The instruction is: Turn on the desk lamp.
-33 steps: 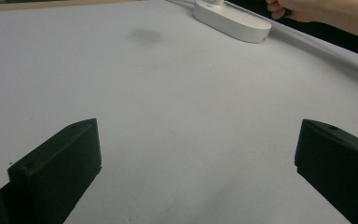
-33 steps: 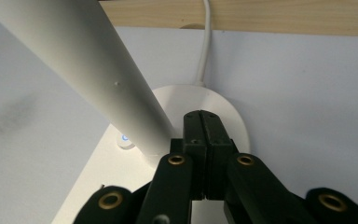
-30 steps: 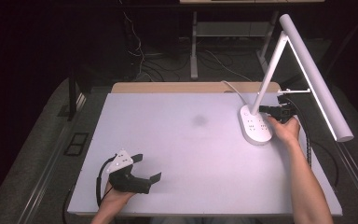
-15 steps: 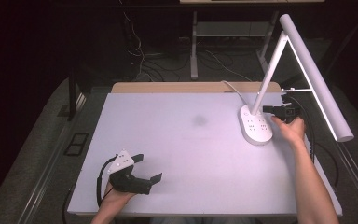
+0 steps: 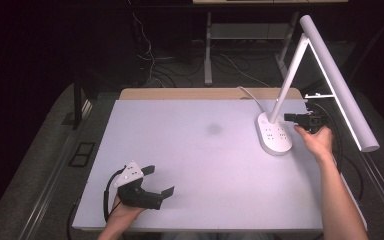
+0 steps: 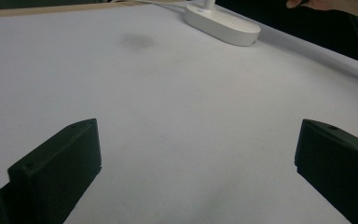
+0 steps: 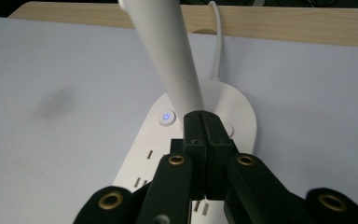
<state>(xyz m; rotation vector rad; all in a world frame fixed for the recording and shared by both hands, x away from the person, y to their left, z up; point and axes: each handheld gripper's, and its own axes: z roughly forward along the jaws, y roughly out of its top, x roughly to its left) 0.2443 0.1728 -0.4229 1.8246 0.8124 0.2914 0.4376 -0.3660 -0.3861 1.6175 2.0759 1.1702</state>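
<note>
The desk lamp (image 5: 300,90) stands on its oval base (image 5: 274,134) at the far right of the white surface (image 5: 205,165). The right gripper (image 5: 287,117) hovers just above the base, beside the slanted pole (image 7: 168,56), with its jaws pressed together and nothing between them. A power button (image 7: 167,117) glows blue on the base. The left gripper (image 5: 162,181) rests at the near left edge, jaws wide apart and empty.

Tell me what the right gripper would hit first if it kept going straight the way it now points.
Most likely the lamp's white stem. The right gripper, jaws shut and empty, points at the stem's foot just above the lamp base. Depth is unclear; aimed slightly lower, it would meet the base first.
</note>
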